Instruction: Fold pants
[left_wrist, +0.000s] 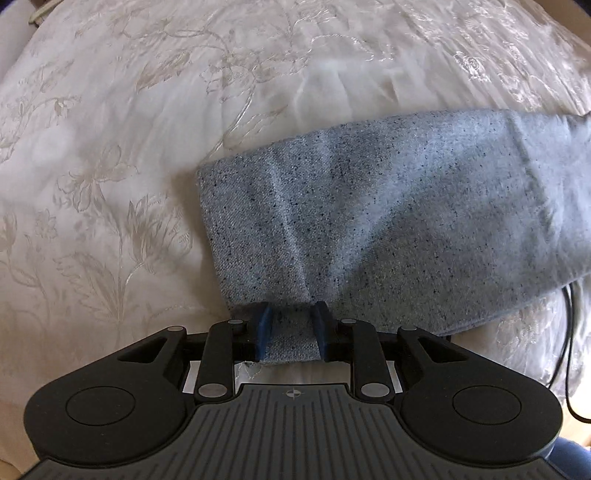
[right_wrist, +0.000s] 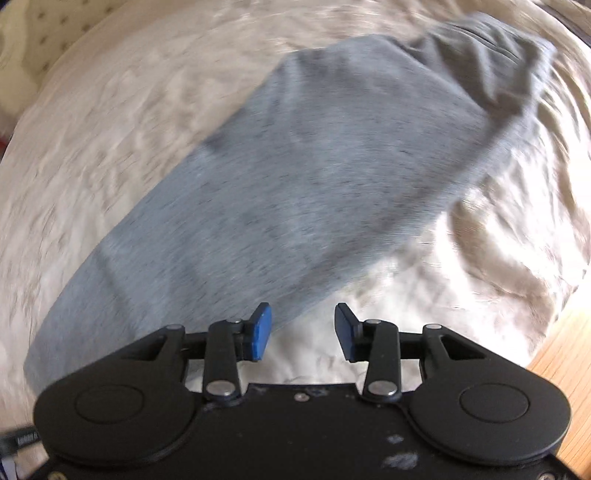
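Note:
The grey-blue speckled pants (left_wrist: 388, 218) lie folded lengthwise on a cream floral bedspread (left_wrist: 110, 147). My left gripper (left_wrist: 291, 314) is shut on the near corner of the leg end, with cloth bunched between its blue pads. In the right wrist view the pants (right_wrist: 314, 166) run from lower left up to the waistband at upper right, where the cloth is rumpled. My right gripper (right_wrist: 303, 321) is open and empty, just above the pants' near edge. This view is motion-blurred.
The bedspread (right_wrist: 110, 129) covers the whole bed. A black cable (left_wrist: 569, 332) hangs at the right edge of the left wrist view. Wooden floor (right_wrist: 561, 354) shows beyond the bed's right edge.

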